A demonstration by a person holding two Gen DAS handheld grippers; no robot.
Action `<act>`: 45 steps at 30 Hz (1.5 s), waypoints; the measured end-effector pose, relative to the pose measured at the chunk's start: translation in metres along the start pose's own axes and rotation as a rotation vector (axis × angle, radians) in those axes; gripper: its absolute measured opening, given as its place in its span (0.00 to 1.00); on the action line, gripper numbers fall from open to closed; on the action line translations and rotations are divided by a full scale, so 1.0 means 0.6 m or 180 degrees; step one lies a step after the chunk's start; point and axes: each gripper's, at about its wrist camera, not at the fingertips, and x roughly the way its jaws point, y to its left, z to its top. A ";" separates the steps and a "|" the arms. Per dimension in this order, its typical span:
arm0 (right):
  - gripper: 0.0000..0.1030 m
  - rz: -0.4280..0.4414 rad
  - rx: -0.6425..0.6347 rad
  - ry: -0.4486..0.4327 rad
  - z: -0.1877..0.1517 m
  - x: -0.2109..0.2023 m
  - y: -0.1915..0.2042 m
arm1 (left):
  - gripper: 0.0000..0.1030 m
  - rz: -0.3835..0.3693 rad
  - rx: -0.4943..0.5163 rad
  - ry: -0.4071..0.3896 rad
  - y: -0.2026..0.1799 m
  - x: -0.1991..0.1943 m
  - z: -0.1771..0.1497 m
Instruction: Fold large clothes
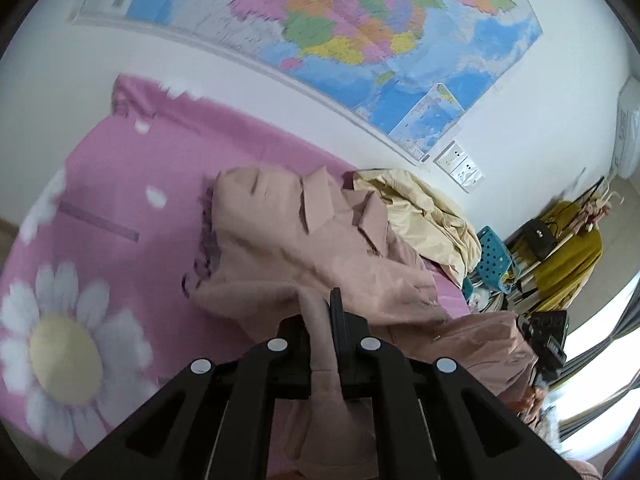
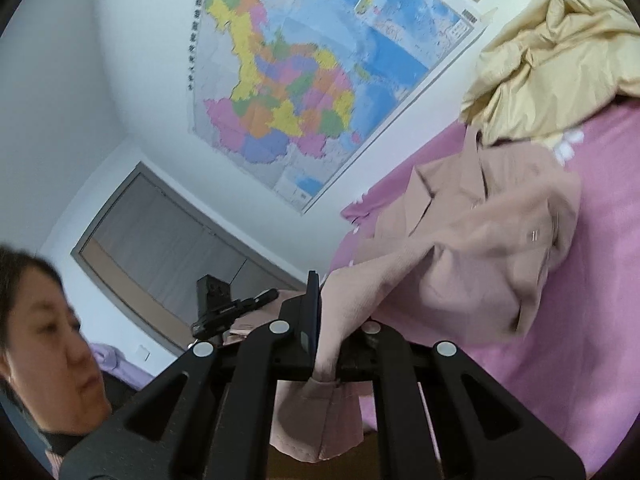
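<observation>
A dusty-pink coat [image 1: 296, 236] lies rumpled on the pink flowered bedspread [image 1: 120, 184], collar toward the wall. My left gripper [image 1: 322, 312] is shut on a fold of the coat's edge, lifted off the bed, with cloth hanging down between its arms. In the right wrist view the same coat [image 2: 480, 240] stretches from the bed up to my right gripper [image 2: 326, 312], which is shut on another part of its edge; the hem dangles below the jaws. The other gripper [image 2: 224, 304] shows at the left there.
A cream quilt [image 1: 424, 208] is bunched beside the coat by the wall. A large map [image 1: 360, 32] hangs above the bed. Past the bed's end stand a blue basket [image 1: 494, 260] and a yellow-covered stand [image 1: 568, 248]. A person [image 2: 44, 344] is close at the left.
</observation>
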 end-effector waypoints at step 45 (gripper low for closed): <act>0.79 -0.1655 -0.1367 0.0809 0.143 0.302 -0.088 | 0.69 0.1201 0.1424 0.0445 -0.044 0.322 0.157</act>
